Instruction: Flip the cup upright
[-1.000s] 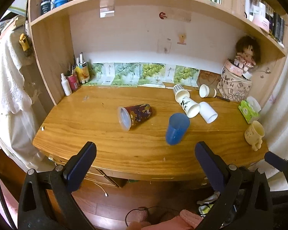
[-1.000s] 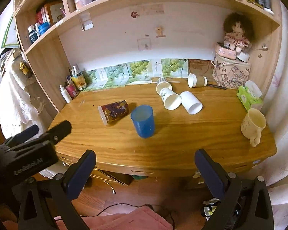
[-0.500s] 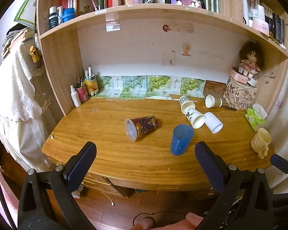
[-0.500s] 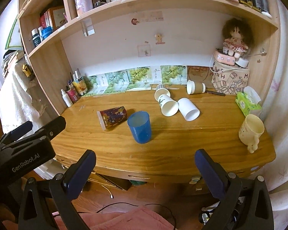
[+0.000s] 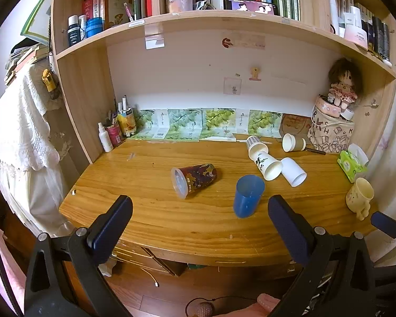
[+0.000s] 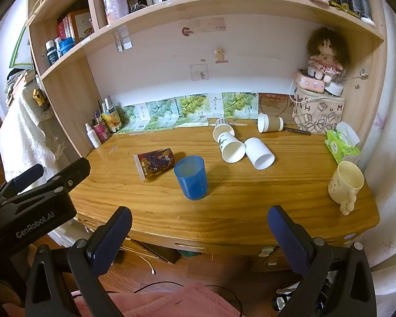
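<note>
A dark patterned cup (image 5: 194,179) (image 6: 154,164) lies on its side on the wooden desk (image 5: 150,211) (image 6: 250,200), mouth towards the front left. A blue cup (image 5: 248,196) (image 6: 191,177) stands upright just right of it. Three white paper cups (image 5: 268,164) (image 6: 231,146) and a brown paper cup (image 5: 293,142) (image 6: 270,122) lie on their sides further back right. My left gripper (image 5: 198,227) and right gripper (image 6: 198,233) are both open and empty, held off the desk's front edge. The left gripper's body shows in the right wrist view (image 6: 31,206).
A cream mug (image 5: 359,196) (image 6: 345,183) stands at the right front corner, with a green tissue pack (image 5: 352,162) (image 6: 342,144) behind it. Bottles and pens (image 5: 114,130) (image 6: 103,125) fill the back left corner. A doll on a patterned bag (image 5: 334,121) (image 6: 319,100) is back right. A shelf hangs overhead.
Both grippers have drawn back and risen from the desk, so the cups look smaller and more shelf shows. Nothing on the desk has moved.
</note>
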Demonstrator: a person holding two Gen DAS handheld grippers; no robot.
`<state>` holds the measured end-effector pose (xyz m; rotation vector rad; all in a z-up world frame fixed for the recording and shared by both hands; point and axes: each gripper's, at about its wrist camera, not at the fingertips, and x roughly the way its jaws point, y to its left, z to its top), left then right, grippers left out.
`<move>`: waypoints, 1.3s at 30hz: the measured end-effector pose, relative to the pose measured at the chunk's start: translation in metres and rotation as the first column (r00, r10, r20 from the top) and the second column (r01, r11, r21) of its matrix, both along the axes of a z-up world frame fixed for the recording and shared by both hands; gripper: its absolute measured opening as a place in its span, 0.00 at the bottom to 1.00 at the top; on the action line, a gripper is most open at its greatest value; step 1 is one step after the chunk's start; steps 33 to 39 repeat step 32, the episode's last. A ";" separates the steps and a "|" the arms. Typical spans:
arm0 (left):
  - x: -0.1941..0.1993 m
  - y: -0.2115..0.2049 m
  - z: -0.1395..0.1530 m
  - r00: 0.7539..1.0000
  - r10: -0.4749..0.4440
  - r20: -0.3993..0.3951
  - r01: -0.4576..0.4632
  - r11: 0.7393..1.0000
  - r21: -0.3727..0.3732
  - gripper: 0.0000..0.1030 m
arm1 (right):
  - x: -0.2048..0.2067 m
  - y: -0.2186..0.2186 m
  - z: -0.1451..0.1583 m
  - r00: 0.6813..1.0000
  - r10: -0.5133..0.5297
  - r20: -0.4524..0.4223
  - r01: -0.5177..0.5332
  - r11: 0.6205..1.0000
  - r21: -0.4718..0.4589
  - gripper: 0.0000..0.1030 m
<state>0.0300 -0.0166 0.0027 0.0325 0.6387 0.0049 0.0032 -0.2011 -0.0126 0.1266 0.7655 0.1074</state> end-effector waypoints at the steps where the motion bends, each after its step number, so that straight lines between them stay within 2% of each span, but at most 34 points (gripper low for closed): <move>1: -0.001 0.000 0.000 1.000 -0.001 -0.001 0.001 1.000 0.001 1.00 | 0.000 -0.001 -0.001 1.000 0.000 -0.003 0.000 1.000 0.001 1.00; 39: -0.003 -0.002 -0.007 0.999 -0.017 -0.030 0.017 1.000 -0.006 1.00 | 0.001 -0.005 -0.006 0.999 -0.004 -0.044 0.004 1.000 0.007 1.00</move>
